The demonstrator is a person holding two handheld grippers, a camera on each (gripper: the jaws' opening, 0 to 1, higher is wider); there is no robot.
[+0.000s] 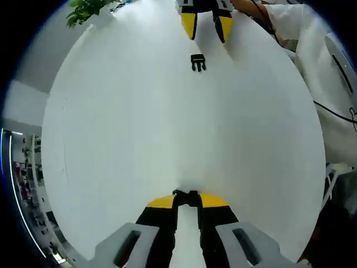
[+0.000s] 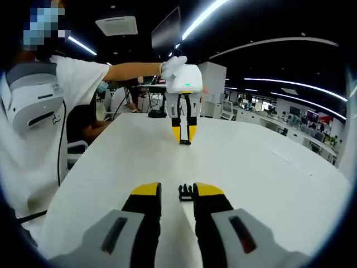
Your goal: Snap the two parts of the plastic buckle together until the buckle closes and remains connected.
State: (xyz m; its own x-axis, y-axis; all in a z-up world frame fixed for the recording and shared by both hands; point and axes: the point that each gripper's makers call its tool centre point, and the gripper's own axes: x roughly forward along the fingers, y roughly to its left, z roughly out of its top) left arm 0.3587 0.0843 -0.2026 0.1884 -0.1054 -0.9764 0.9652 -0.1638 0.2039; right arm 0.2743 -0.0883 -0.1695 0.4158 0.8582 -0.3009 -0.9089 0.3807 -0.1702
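Jaws of left gripper [image 1: 187, 202] clamp a small black plastic buckle part [image 1: 187, 196]. Right gripper [image 2: 177, 195] parted, pronged black buckle half [image 2: 186, 191] on round white table [image 2: 262, 178] between tips. No legible writing.

The left gripper [image 1: 187, 200] has its yellow-tipped jaws drawn close on a small black buckle piece [image 1: 187, 196], held up by a gloved hand [image 2: 174, 66] on an outstretched arm. The right gripper [image 2: 177, 192] hangs low, jaws parted (nothing between them), by the table's [image 1: 122, 139] near edge.
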